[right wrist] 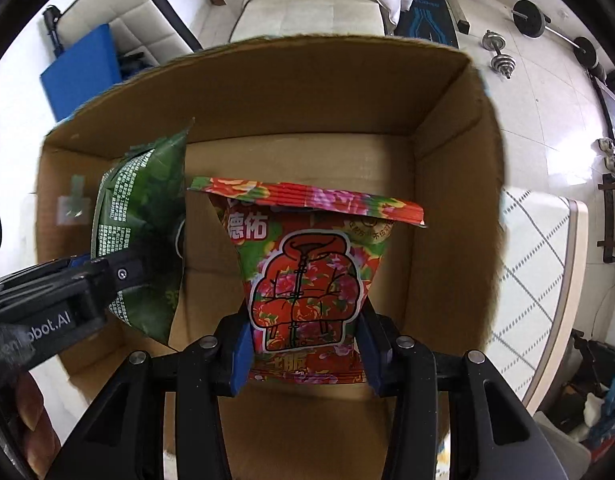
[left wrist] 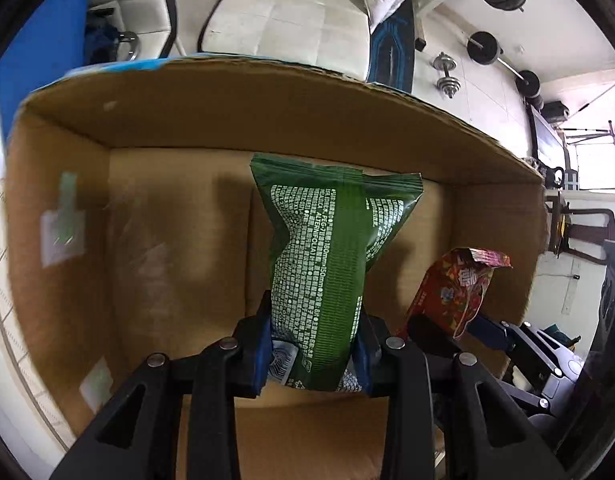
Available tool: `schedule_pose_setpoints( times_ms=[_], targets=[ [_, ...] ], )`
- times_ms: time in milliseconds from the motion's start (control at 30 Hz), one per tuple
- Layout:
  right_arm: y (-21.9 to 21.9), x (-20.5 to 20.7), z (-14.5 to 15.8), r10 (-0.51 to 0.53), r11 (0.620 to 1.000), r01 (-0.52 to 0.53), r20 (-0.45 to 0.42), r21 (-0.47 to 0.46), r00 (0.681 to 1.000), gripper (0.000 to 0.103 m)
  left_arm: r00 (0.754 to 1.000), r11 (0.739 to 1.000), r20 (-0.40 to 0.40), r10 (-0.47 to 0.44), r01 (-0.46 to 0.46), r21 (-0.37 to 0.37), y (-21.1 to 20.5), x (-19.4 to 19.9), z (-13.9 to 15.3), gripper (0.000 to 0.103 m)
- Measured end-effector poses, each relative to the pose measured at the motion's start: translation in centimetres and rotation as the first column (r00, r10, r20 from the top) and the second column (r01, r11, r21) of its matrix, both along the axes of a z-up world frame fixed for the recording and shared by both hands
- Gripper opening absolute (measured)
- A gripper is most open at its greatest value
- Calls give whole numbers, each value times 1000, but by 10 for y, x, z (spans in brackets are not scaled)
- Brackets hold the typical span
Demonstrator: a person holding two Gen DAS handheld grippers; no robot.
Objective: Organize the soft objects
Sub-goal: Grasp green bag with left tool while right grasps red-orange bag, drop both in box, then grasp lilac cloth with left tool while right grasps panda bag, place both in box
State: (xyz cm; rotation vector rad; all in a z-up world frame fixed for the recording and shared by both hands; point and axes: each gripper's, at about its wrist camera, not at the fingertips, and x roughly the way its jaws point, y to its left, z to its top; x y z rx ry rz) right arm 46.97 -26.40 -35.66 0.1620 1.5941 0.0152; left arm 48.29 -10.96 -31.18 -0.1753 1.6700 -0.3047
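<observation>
My left gripper [left wrist: 313, 344] is shut on a green soft pack [left wrist: 327, 264] with white print and holds it over the open cardboard box [left wrist: 267, 108]. My right gripper [right wrist: 305, 348] is shut on a red floral soft pack [right wrist: 307, 276] and holds it over the same box [right wrist: 447, 184]. In the left wrist view the red pack [left wrist: 459, 288] shows at the right, in the right gripper's jaws. In the right wrist view the green pack [right wrist: 143, 216] and the left gripper show at the left. The box floor below looks bare.
The box stands on a white surface. Beyond it are a white padded chair [left wrist: 291, 20], a blue board [right wrist: 83, 72], pillows, and dumbbells [left wrist: 447, 76] on a tiled floor. A patterned table edge [right wrist: 547, 280] lies to the right.
</observation>
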Motion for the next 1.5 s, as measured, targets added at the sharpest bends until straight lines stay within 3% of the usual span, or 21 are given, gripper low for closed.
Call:
schedule_pose_setpoints(
  times_ms=[100, 233, 300, 400, 667, 800, 867, 1100, 1500],
  targets=[
    [3, 11, -8, 1, 1000, -1, -3, -23, 1000, 47, 1000, 1000, -15, -21, 21, -3, -7, 6, -7, 31],
    [8, 19, -10, 3, 1000, -3, 5, -23, 1000, 49, 999, 998, 13, -36, 35, 54, -10, 7, -4, 32],
    [10, 18, -6, 5, 999, -4, 19, -47, 1000, 56, 999, 997, 6, -33, 32, 67, -8, 6, -2, 34],
    [10, 16, 0, 4, 999, -3, 28, -52, 1000, 70, 999, 994, 31, -42, 39, 106, -2, 2, 5, 46],
    [23, -2, 17, 20, 997, -18, 24, -78, 1000, 83, 987, 978, 134, -88, 60, 201, 21, -21, 34, 91],
    [30, -25, 33, 35, 995, -32, 32, -99, 999, 95, 982, 974, 167, -85, 46, 223, 41, -38, 48, 92],
    [34, -40, 43, 36, 994, -31, 47, -109, 998, 97, 980, 971, 183, -75, 30, 236, 46, -43, 53, 99],
    [41, -98, 85, 38, 989, -20, 124, -146, 992, 98, 969, 974, 241, -49, -7, 224, 62, -94, 86, 100],
    [58, -172, 162, 59, 996, -41, 232, -79, 971, 98, 922, 976, 382, -55, -31, 214, 65, -163, 170, 100]
  ],
)
